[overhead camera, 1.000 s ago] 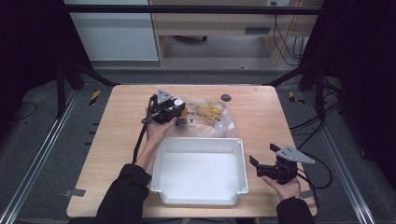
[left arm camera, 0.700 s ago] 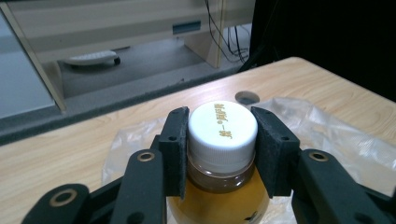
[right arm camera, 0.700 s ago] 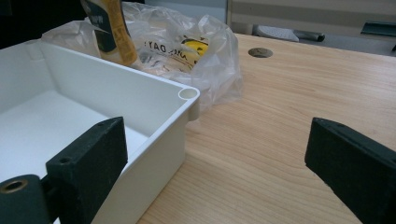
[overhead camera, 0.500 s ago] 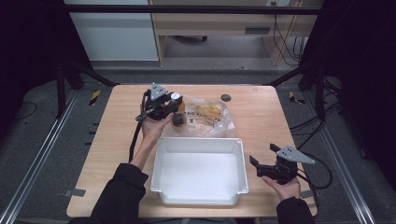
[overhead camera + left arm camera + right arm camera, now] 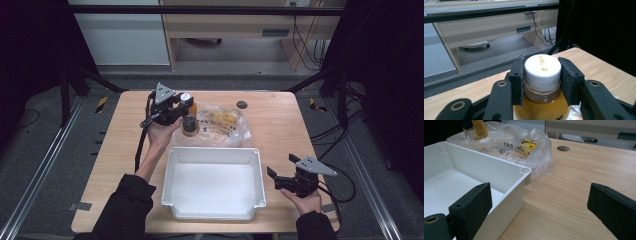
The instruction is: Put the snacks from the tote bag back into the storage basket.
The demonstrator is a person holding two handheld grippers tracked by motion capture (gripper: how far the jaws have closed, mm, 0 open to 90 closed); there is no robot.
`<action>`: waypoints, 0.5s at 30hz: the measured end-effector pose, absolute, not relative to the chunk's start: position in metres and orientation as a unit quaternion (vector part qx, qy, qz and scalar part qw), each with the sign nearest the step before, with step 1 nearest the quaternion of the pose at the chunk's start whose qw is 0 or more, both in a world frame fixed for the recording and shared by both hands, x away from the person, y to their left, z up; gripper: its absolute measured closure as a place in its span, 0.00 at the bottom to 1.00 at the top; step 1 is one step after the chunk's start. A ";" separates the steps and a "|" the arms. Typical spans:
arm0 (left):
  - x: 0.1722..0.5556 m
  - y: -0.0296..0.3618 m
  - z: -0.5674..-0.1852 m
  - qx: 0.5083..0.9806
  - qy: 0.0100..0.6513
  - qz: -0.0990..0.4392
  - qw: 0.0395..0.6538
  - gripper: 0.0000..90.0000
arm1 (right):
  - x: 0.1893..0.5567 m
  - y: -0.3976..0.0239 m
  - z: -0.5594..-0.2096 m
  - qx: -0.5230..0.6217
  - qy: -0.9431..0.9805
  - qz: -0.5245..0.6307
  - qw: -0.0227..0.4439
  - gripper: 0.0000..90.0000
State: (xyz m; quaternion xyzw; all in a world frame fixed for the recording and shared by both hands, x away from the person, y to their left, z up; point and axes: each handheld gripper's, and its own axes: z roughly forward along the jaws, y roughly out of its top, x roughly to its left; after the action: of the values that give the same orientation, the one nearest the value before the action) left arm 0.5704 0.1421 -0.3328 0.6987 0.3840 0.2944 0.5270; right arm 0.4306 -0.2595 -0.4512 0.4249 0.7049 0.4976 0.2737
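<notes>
The left gripper (image 5: 186, 116) is pinching a bottle (image 5: 189, 121) of amber liquid by its white cap (image 5: 542, 67), one black pad pressing on each side of the cap. In the high view the bottle is hanging upright from the jaws, over the table (image 5: 280, 125) just behind the far left corner of the white bin (image 5: 212, 155) and right beside the clear plastic bag (image 5: 225, 125). Whether its base is touching the table I cannot tell. The bag is lying crumpled against the far wall of the bin, with something yellow showing through it.

The right gripper (image 5: 280, 177) is sitting near the table's right front corner, close to the bin's right wall, its jaws spread wide and holding nothing. In the right gripper view the bin's corner (image 5: 525, 170) is lying between those two pads, closer to the left one, and the bottle's lower part (image 5: 475, 127) is showing at the top left beyond the bag (image 5: 524, 145).

A small dark disc (image 5: 242, 104) is lying on the table behind the bag.
</notes>
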 end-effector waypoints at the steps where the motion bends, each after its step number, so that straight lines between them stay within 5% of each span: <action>1: 0.570 0.142 -0.331 0.698 0.384 0.295 0.528 0.66 | 0.431 -0.259 -0.451 0.425 0.705 0.498 0.273 0.07; 15: 0.558 0.144 -0.310 0.688 0.377 0.300 0.543 0.66 | 0.431 -0.260 -0.451 0.424 0.705 0.497 0.275 0.07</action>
State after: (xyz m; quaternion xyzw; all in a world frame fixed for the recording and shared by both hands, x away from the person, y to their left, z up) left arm 0.5581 0.1441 -0.3096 0.6878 0.3766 0.3000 0.5432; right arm 0.4305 -0.2597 -0.4510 0.4244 0.7051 0.4970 0.2751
